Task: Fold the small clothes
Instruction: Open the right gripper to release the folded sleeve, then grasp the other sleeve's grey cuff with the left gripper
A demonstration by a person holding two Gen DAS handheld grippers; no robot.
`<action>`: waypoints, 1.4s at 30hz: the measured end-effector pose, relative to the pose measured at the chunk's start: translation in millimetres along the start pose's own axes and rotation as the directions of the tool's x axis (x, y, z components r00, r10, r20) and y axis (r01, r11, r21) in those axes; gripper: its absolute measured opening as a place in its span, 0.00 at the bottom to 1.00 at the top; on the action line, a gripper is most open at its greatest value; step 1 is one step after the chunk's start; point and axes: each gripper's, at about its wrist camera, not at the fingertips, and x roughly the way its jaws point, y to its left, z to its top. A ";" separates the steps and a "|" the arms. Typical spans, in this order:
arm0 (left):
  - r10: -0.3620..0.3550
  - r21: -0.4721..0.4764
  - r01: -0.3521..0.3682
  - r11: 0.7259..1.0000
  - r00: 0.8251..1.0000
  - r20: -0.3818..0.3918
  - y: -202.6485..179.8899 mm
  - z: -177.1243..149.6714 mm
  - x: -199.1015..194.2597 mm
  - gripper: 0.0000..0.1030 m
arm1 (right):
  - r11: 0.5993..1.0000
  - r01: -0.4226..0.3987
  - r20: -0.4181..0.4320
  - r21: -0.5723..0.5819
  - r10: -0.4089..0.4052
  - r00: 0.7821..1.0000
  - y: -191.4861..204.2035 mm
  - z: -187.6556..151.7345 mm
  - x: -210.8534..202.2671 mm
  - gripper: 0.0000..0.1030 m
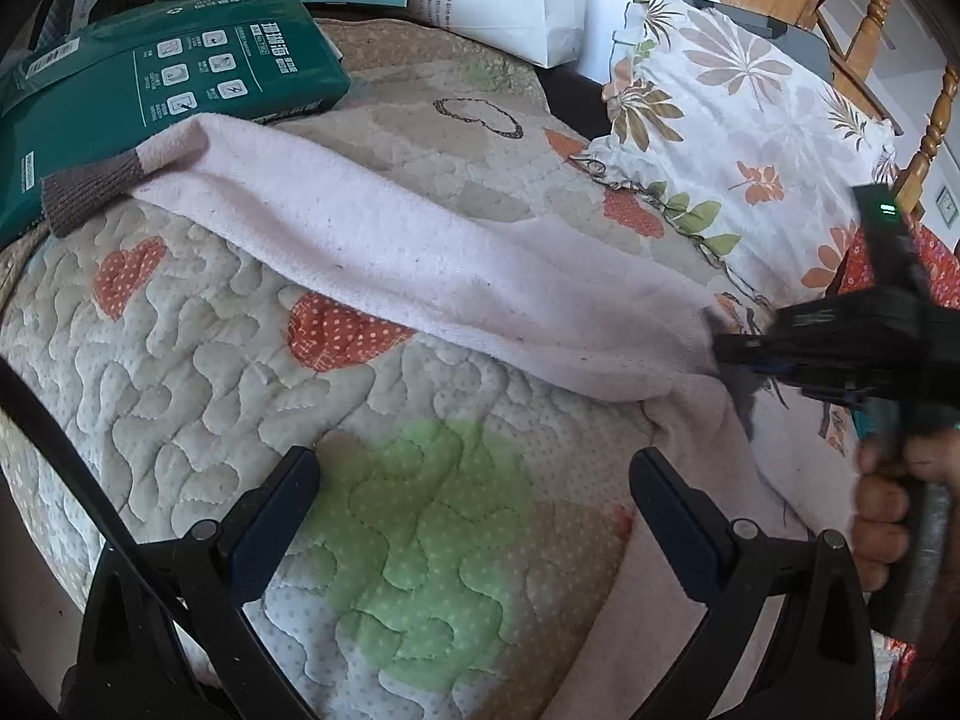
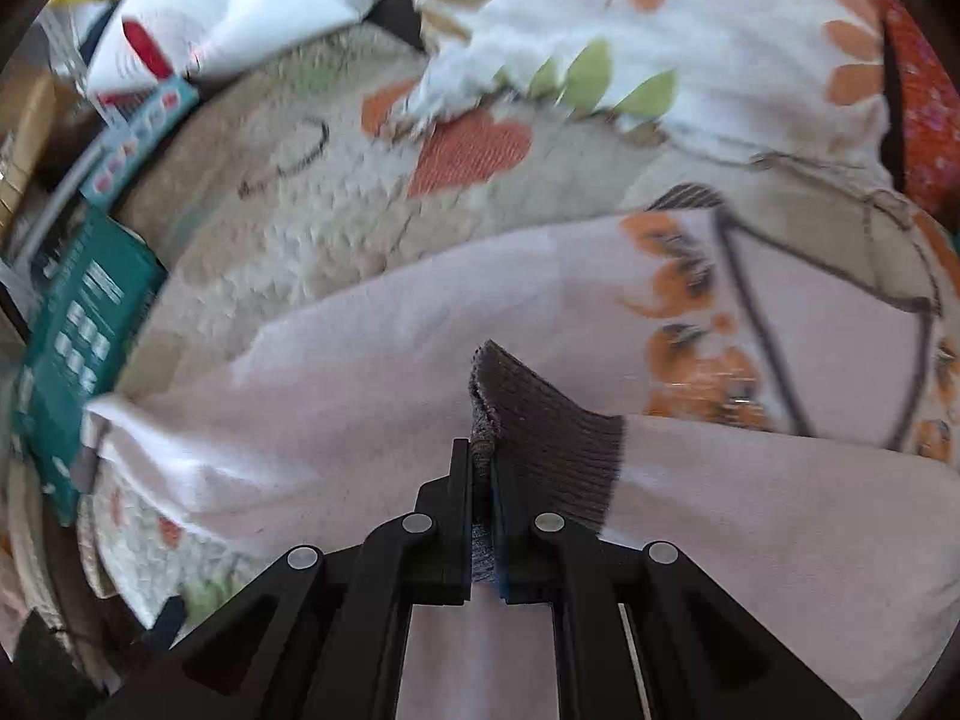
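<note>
Left wrist view, garment: I see the pink top (image 1: 420, 252) lying across the quilt (image 1: 180, 312), one sleeve stretched toward the green box (image 1: 150, 90), its grey cuff (image 1: 90, 192) resting on that box.
Left wrist view, left gripper (image 1: 474, 480): my jaws stand wide apart over bare quilt, holding nothing, with the top's edge just beside the right finger.
Left wrist view, right gripper (image 1: 729, 351): it sits at the top's far end near the pillow (image 1: 750, 120); from here I cannot tell what it pinches.
Right wrist view, right gripper (image 2: 483, 468): jaws clamped on a grey cuff (image 2: 540, 432), pink cloth spread beneath.
Right wrist view, print: orange flowers and a dark outline (image 2: 750, 312) on the top's front.
Step in hand: I judge I am carrying this sleeve over the body.
Doing it well: I would keep the pinch firm, lay the cuff flat and straight, and pin the body with the left gripper so it does not drag.
Hard to make out: the right view is blurred, so the fold line is probably there but unclear; the top's lower part is cut off.
</note>
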 end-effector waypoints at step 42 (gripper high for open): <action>-0.118 0.031 0.116 0.993 0.992 0.055 -24.0 151.5 -34.9 0.03 | 0.982 0.148 0.205 0.121 -0.171 0.964 -152.7 -247.7 -160.5 0.61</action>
